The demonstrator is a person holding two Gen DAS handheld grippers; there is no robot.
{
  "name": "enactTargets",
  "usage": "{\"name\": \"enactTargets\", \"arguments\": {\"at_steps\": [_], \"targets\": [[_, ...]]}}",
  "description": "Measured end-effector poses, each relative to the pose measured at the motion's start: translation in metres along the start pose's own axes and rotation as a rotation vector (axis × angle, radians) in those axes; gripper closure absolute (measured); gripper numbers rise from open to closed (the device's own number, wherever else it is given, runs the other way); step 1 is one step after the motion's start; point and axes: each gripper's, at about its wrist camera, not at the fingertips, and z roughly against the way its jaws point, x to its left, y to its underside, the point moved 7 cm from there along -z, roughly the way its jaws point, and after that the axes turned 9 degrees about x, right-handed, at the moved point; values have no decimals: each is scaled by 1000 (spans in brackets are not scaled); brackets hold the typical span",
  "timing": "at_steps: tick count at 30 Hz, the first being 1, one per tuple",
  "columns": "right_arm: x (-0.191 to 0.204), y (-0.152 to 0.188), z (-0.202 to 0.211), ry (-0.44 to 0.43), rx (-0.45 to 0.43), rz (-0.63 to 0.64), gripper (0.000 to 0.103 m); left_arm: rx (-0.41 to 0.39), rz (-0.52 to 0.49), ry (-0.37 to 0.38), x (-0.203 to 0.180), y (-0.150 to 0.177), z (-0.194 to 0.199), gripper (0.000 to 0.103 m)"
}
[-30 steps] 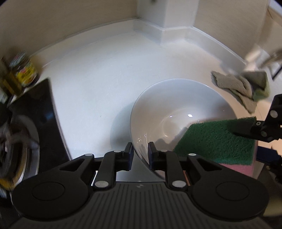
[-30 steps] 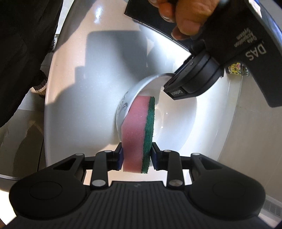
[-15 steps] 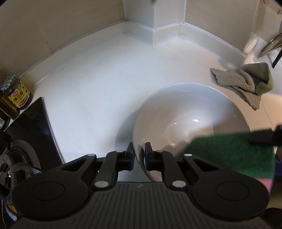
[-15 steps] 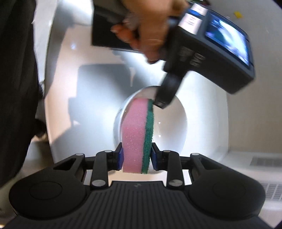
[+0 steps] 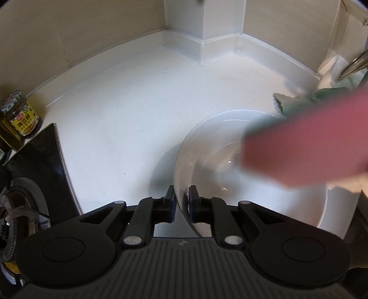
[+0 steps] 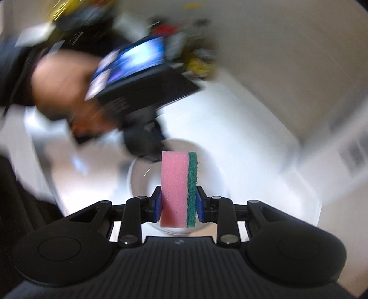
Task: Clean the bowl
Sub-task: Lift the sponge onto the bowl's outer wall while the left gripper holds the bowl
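A white bowl rests on the white counter, and my left gripper is shut on its near rim. In the left wrist view the sponge is a blurred pink slab over the bowl's right half. My right gripper is shut on that pink and green sponge, held upright above the bowl. The other hand-held gripper and a hand show blurred at the bowl's far rim in the right wrist view.
A grey-green cloth lies behind the bowl to the right. A sauce jar stands at the far left beside a black stove top with a burner. A wall corner post rises at the back.
The sponge has turned and swept across the bowl, so its pink side now faces the left camera. The right wrist view has swung and blurred. The left gripper keeps its hold on the rim.
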Motion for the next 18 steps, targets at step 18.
{"name": "enactTargets", "arguments": {"at_steps": [18], "targets": [[-55, 52, -56, -39, 224, -767, 78, 26, -500, 145, -5, -42, -16, 91]]}}
